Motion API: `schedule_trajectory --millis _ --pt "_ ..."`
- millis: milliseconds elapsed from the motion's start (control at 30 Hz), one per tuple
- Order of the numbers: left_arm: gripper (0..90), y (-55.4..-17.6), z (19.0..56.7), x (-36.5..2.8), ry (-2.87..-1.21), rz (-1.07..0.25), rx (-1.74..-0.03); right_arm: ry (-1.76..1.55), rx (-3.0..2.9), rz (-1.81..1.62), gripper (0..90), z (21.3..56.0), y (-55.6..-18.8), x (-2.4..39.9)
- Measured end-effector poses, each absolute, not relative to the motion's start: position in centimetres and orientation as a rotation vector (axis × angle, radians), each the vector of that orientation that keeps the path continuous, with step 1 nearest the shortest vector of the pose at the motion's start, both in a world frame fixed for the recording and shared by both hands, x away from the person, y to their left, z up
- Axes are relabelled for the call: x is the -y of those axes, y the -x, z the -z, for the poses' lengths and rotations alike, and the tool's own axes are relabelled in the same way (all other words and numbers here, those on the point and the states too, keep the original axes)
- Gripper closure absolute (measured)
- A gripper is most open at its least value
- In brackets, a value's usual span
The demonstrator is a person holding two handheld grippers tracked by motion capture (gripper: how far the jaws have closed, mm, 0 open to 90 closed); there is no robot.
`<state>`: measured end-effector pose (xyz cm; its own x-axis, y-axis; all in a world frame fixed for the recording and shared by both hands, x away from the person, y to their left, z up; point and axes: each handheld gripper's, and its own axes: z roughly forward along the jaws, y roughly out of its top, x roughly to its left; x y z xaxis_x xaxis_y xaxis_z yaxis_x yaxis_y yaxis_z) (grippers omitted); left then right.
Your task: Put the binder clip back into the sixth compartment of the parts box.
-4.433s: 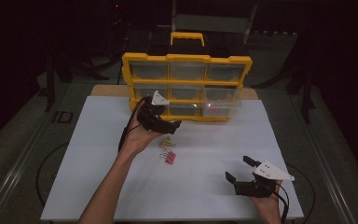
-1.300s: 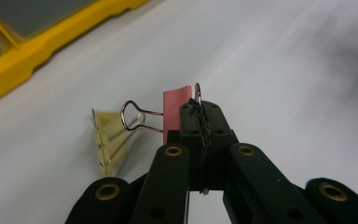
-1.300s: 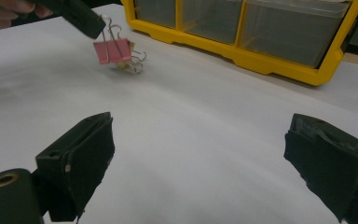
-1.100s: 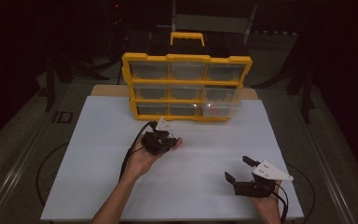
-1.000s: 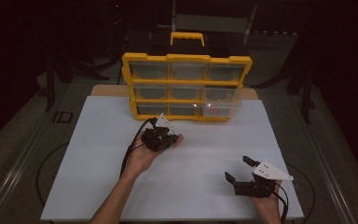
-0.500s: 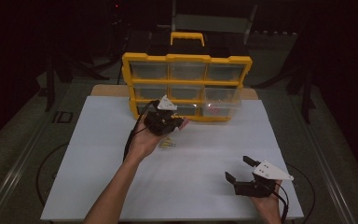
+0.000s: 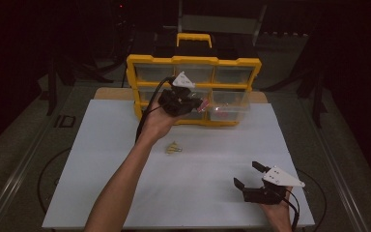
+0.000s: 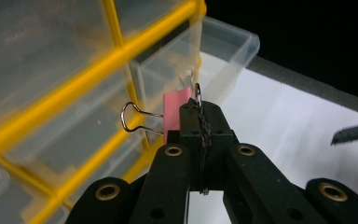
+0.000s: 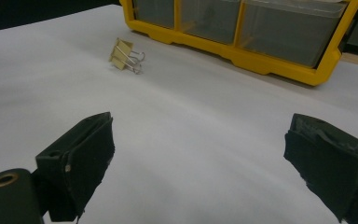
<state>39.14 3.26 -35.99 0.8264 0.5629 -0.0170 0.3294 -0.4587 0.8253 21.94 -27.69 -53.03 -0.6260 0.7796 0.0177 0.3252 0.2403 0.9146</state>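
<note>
We see a pink binder clip (image 8: 176, 114) pinched by one wire handle. Its other silver handle sticks out sideways, beside clear yellow-framed drawers (image 8: 74, 70).

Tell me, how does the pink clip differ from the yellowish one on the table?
The pink binder clip is pinched in the left claw, held up by the organizer's open drawer; the yellowish binder clip lies loose on the white table. The colours differ: pink against pale yellow. Both have wire handles.

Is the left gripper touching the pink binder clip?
Touching. The left gripper view shows the left gripper shut on the pink binder clip, pinching one wire handle.
</note>
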Motion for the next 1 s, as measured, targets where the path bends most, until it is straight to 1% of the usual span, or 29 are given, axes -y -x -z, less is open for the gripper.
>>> schedule_trajectory --millis 133,200,233,367,633,933,967,1000 --pt "90.0 -40.0 34.6 -2.2 -2.086 -0.333 -0.633 -1.010 -2.072 -1.369 7.7 53.0 -21.9 27.7" --pt "90.0 -40.0 34.6 -2.2 -2.086 -0.333 -0.633 -1.009 -2.072 -1.370 7.7 53.0 -21.9 27.6" --pt "90.0 -40.4 33.8 -1.3 -2.091 -0.344 -0.618 -1.010 -2.070 -1.371 7.7 53.0 -21.9 27.6" --pt "90.0 -41.1 33.3 0.0 -2.107 -0.355 -0.609 -1.006 -2.069 -1.374 7.7 52.9 -21.9 27.5" --pt "90.0 -42.1 33.1 2.2 -2.127 -0.345 -0.606 -1.012 -2.068 -1.381 7.7 52.9 -21.9 27.6" --pt "89.9 -42.9 33.7 4.2 -2.135 -0.321 -0.616 -1.012 -2.062 -1.380 7.7 52.8 -21.9 27.7" --pt "89.0 -43.0 33.8 4.2 -2.127 -0.310 -0.625 -1.012 -2.062 -1.382 7.7 52.8 -21.9 27.7" --pt "78.9 -43.1 33.9 4.2 -2.118 -0.295 -0.637 -1.009 -2.061 -1.381 7.7 52.8 -21.9 27.8"
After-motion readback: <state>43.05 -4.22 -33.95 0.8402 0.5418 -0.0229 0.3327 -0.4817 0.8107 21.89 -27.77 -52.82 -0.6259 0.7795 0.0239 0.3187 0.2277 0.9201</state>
